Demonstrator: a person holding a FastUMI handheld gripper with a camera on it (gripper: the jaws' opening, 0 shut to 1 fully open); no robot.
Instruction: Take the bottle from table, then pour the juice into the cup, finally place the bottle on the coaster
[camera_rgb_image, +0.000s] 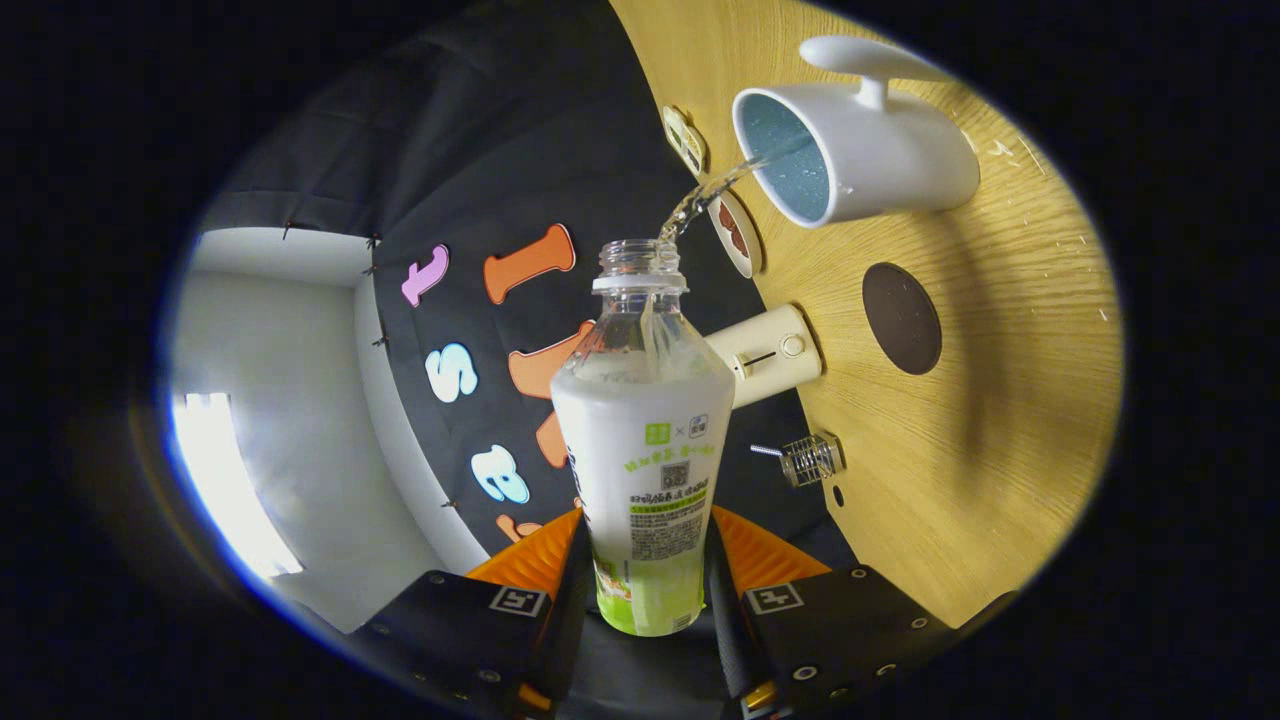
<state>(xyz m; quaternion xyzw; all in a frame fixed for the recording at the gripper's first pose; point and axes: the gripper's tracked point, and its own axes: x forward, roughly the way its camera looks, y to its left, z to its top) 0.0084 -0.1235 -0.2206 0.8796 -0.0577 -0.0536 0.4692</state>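
Your hand-held gripper (645, 590) is clamped on the bottle (645, 440), both fingers pressing its labelled lower body from either side. The bottle is uncapped, its open neck pointing ahead of the fingers. A thin clear stream (710, 190) leaves the mouth and runs into the white cup (860, 150), which stands on the wooden desk (1000, 400) beyond the fingers, handle on its far side. The cup's inside looks blue. A dark round coaster (902, 318) lies bare on the desk, near the cup and apart from it. A cream-coloured device (765, 355) and a small wire-and-metal piece (808, 460) sit at the desk's edge, just beside the bottle.
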